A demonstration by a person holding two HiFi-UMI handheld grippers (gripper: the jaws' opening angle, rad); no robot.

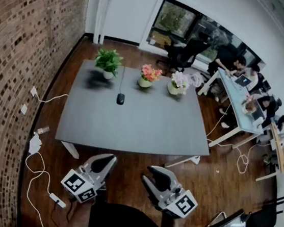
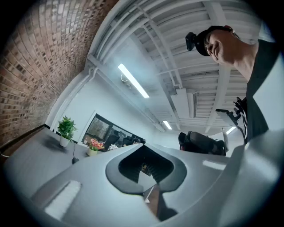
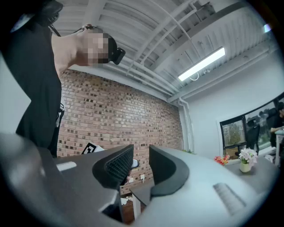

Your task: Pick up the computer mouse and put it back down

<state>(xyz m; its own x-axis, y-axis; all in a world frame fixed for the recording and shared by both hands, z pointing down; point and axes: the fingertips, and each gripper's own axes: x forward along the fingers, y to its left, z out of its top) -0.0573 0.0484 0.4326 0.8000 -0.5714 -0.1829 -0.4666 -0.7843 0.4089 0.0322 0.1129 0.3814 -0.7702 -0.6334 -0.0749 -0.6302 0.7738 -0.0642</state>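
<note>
Left hand-held gripper (image 1: 108,163) is clamped shut on nothing. The right hand-held gripper (image 1: 153,171) sits partly open, also empty. Both hang short of the tabletop's (image 1: 134,132) near edge. The mouse (image 1: 120,98) is way over at the far side, well apart from them, near a green plant (image 1: 107,63) and a flower pot (image 1: 145,83). My worry is the cord (image 1: 123,78) running back between those 2. Lift too high and it could go taut, yank the mouse loose or drag a pot. An off-centre pinch might also slip off the rounded shell.

Head view high above table (image 1: 134,132), gripper views near-level, sharing pink flowers (image 2: 94,144)
</note>
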